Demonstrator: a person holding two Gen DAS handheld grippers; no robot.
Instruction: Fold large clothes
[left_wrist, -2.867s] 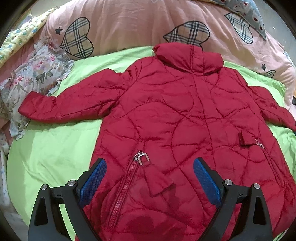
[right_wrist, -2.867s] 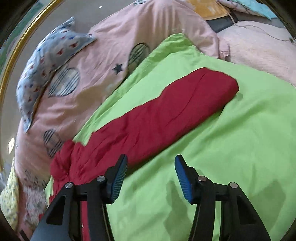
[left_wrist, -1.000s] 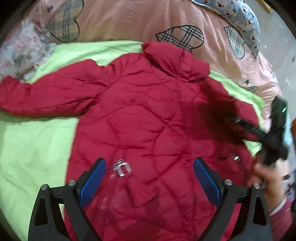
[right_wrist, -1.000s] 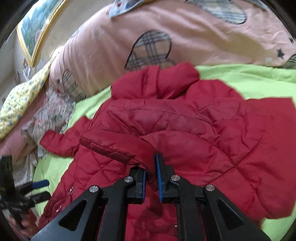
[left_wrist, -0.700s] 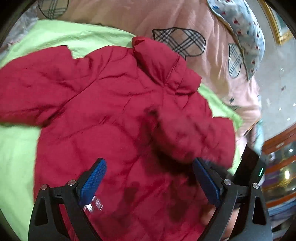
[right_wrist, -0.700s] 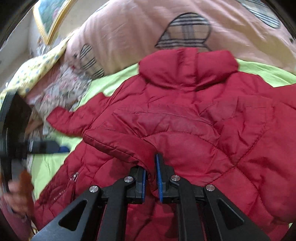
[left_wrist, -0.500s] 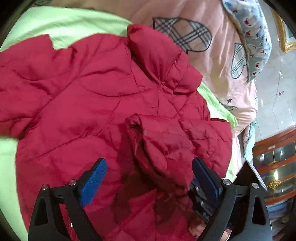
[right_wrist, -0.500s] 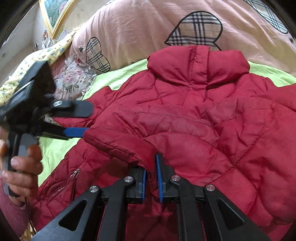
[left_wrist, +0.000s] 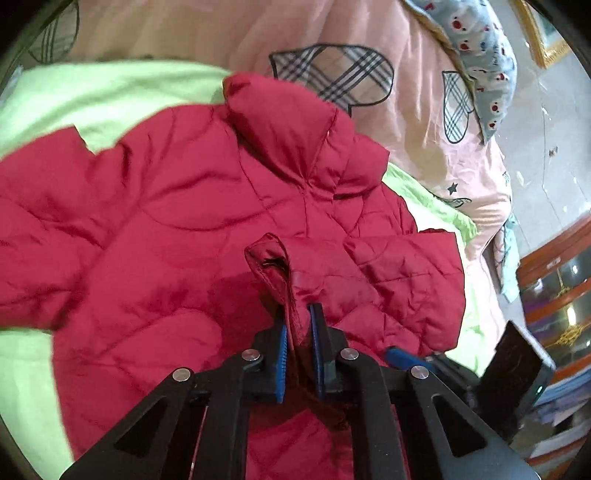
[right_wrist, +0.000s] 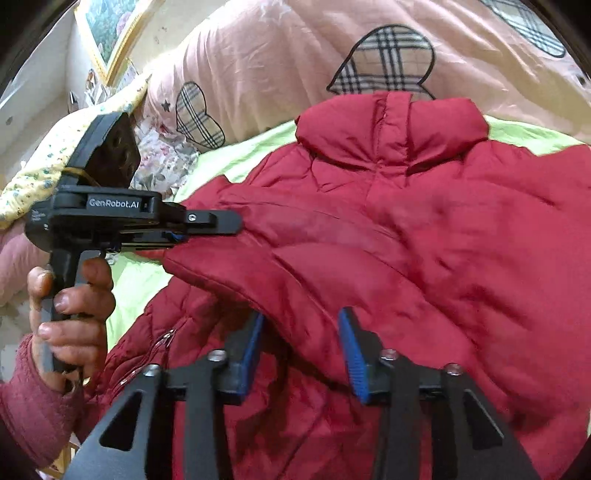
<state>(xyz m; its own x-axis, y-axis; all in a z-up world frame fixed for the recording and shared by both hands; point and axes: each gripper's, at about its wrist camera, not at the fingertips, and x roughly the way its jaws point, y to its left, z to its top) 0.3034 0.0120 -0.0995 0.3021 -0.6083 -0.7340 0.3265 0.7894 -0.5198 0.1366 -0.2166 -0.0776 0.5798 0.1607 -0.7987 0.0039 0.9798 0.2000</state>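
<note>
On a bed w/ a lime-green sheet (left_wrist: 92, 96) lies a quilted red puffer jacket (left_wrist: 177, 206), collar toward a pink quilt w/ plaid hearts (right_wrist: 295, 55). Left gripper (left_wrist: 297, 314), angled down, has its blue pads pinched together on the cuff of the jacket's folded-over right sleeve (left_wrist: 369, 273); in the right wrist view a hand (right_wrist: 74, 306) in a knit maroon cuff grips its pistol handle. Right gripper (right_wrist: 301, 325) tilts down over that same sleeve; its jaws are opening, sleeve fabric lying between the blue pads, not squeezed. Jacket hem is cut off at frame bottom; the far sleeve is blurred at the left wrist view's edge. Right gripper is mostly hidden behind the left's fingers there.
</note>
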